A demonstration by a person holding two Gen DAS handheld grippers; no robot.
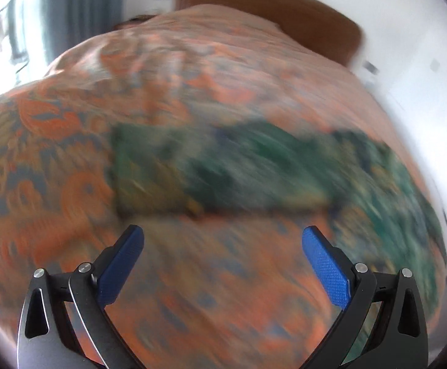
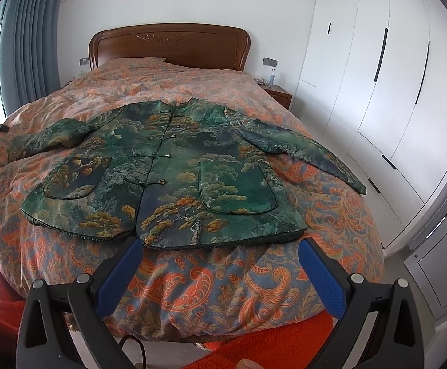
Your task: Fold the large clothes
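The right gripper point(image 2: 220, 246) hangs at the foot of the bed point(image 2: 192, 276), aimed along it toward the headboard, its blue fingers point(image 2: 322, 279) spread wide with nothing between them. Just beyond their tips lies the hem of the green jacket point(image 2: 168, 172), spread flat and face up on the orange paisley bedspread point(image 2: 223, 283), closed down the middle by knot buttons. A patch pocket sits on either side of that closure; whether anything is in them cannot be told. One sleeve reaches out from the jacket toward the white wardrobe point(image 2: 377, 92); the other bends toward the grey curtain point(image 2: 29, 46). Beyond the collar, the bedspread runs up to the wooden headboard point(image 2: 168, 43), with a bedside table point(image 2: 280, 93) beside it on the wardrobe side.

The left wrist view is heavily motion-blurred. The left gripper point(image 1: 223, 243) is also wide open and empty, tilted over the bedspread point(image 1: 192, 292), with the jacket point(image 1: 223, 169) a green smear just ahead of its fingers point(image 1: 325, 264) and the headboard point(image 1: 269, 9) beyond.
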